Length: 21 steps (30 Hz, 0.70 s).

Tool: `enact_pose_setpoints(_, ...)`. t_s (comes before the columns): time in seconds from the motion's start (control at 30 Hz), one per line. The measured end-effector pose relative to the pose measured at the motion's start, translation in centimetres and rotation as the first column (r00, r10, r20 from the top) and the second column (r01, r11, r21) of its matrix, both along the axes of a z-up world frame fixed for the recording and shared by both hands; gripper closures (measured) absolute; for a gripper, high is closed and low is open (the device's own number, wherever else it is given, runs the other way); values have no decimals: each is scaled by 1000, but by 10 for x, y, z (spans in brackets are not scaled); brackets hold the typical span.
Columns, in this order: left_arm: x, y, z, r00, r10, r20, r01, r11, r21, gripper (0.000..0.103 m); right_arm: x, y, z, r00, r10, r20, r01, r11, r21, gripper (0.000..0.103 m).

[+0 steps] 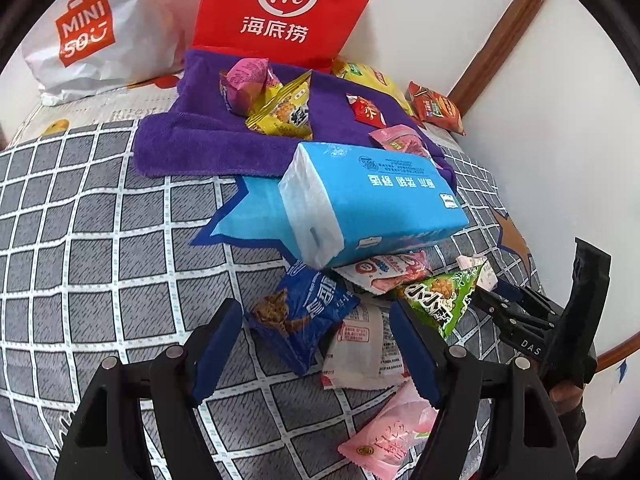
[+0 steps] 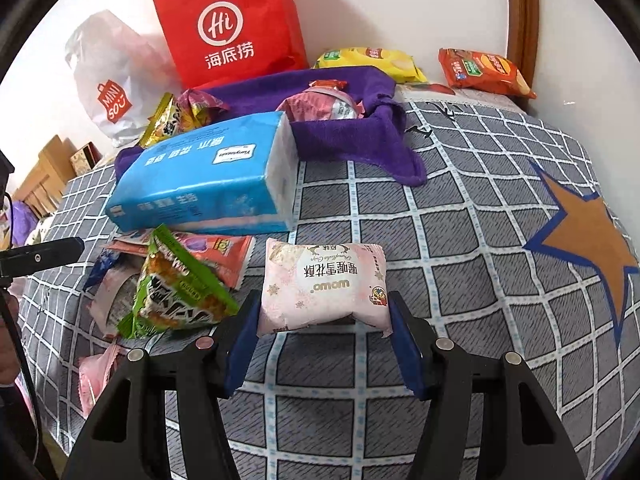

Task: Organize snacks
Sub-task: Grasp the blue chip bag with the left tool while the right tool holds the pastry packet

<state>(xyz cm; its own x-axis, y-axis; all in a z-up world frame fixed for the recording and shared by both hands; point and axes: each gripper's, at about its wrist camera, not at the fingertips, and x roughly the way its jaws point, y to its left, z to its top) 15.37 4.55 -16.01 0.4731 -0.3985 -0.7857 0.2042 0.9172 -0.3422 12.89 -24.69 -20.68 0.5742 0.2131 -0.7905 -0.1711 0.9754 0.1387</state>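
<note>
partly hidden: sachets (image 1: 384, 274) under tissue pack (image 1: 372, 200)

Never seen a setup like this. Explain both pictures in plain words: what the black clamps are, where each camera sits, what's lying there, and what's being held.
The black clamps are hand-held two-finger grippers, one in each of a person's hands, each with a fisheye camera looking along its blue-padded fingers.

The left gripper, seen from its own camera, is open over a pile of snack packets, including a blue crinkly snack packet and a green triangular snack packet. It holds nothing.

In the other picture, the right gripper clamps a pale pink pillow-shaped snack packet.

Everything lies on a grey checked bedsheet. Behind are a blue wrapped tissue pack, a purple towel with more snacks, a red paper bag and a white plastic shopping bag.
</note>
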Motion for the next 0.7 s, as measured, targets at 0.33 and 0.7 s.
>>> enact_pose_setpoints(0.33,-9,17,0,999,34,1,-34,999,-2,29,-10,-3,3,1000,-4,12,4,1000,13,43)
enact_pose_setpoints(0.7,5,-11,-16,1000,1,16,-4,982,189,29,-11,-12,-1,1000,-15,8,15,999,48,43)
